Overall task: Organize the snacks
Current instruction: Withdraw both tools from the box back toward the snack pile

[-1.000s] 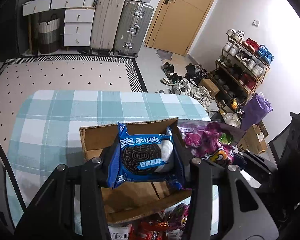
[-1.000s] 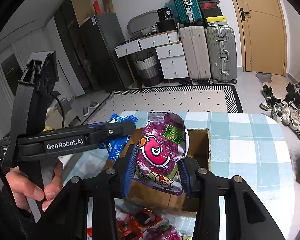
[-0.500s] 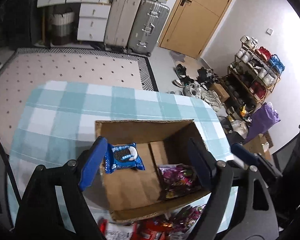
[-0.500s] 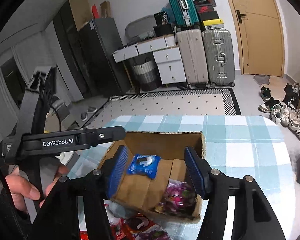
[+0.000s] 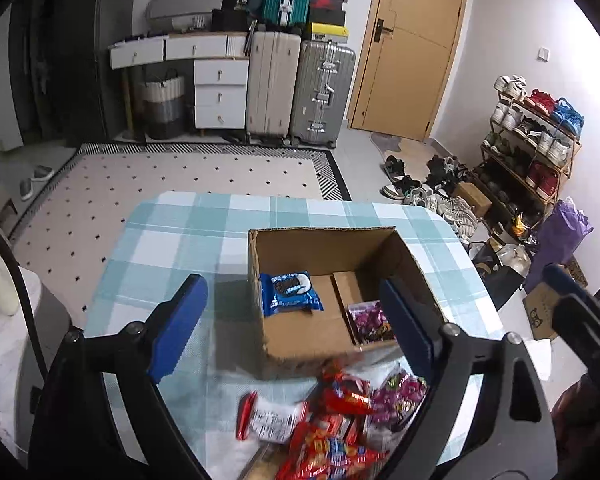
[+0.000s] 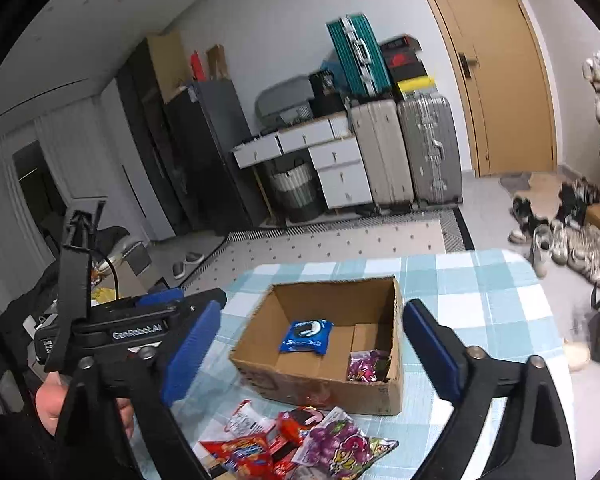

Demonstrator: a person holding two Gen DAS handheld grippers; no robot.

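Note:
An open cardboard box (image 5: 300, 344) (image 6: 320, 388) stands on the checked table. Inside lie a blue Oreo pack (image 5: 290, 294) (image 6: 306, 335) at the left and a purple candy bag (image 5: 368, 320) (image 6: 368, 366) at the right. A pile of red and purple snack packs (image 5: 332, 420) (image 6: 300, 444) lies on the table in front of the box. My left gripper (image 5: 296, 328) is open and empty, held above and before the box. My right gripper (image 6: 312, 356) is open and empty, also back from the box. The left gripper's body shows in the right wrist view (image 6: 140, 328).
The table has a teal and white checked cloth (image 5: 188, 236) (image 6: 480, 292) with rounded edges. Beyond it are a dotted rug (image 5: 172, 176), suitcases (image 5: 300, 92), white drawers (image 5: 220, 92), a wooden door (image 5: 412, 48) and a shoe rack (image 5: 532, 140) at the right.
Both grippers let go of their packs, which now lie in the box: the Oreo pack from the left, the purple bag from the right. Both grippers opened and drew up and back.

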